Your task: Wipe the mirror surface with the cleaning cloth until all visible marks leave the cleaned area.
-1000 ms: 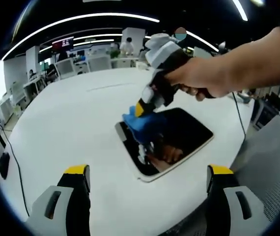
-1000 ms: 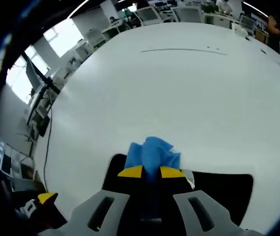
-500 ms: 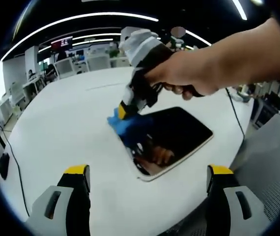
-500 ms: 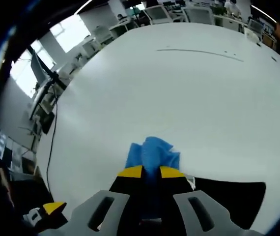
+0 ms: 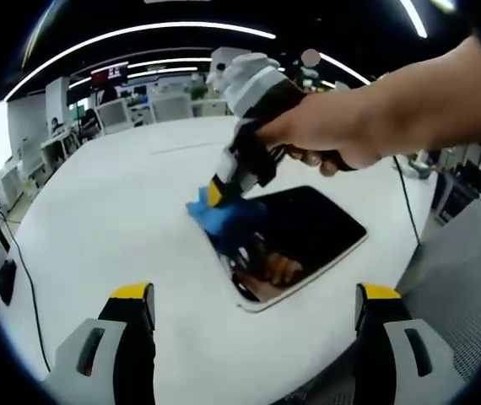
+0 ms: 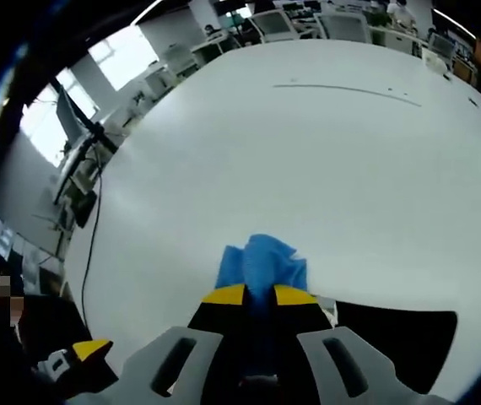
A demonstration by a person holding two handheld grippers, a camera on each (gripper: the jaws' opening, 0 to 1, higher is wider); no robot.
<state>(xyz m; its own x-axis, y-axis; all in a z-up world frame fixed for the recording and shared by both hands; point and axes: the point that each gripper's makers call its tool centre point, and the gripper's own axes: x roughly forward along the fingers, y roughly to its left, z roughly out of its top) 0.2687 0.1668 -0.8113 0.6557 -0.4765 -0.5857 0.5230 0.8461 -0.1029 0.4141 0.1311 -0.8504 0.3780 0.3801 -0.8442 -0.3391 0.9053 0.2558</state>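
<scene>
A dark rectangular mirror (image 5: 304, 232) with a pale rim lies flat on the white table (image 5: 122, 211). A blue cleaning cloth (image 5: 217, 215) is pressed on the mirror's far left corner. My right gripper (image 5: 218, 192), held by a hand, comes in from the upper right and is shut on the cloth. In the right gripper view the blue cloth (image 6: 262, 263) bunches out past my right gripper (image 6: 259, 294), with the mirror (image 6: 401, 342) dark below. My left gripper (image 5: 253, 291) stands open near the table's front edge, its yellow-tipped jaws wide apart and holding nothing.
Desks, chairs and monitors (image 5: 152, 105) fill the office behind the round table. A black cable (image 5: 21, 261) hangs off the left side. A grey mesh chair (image 5: 468, 270) stands at the right edge. A thin seam line (image 6: 350, 89) crosses the tabletop.
Over the last second the right gripper carried the cloth up and left along the mirror to its far corner; since half a second ago it barely shifted. The left gripper stayed still.
</scene>
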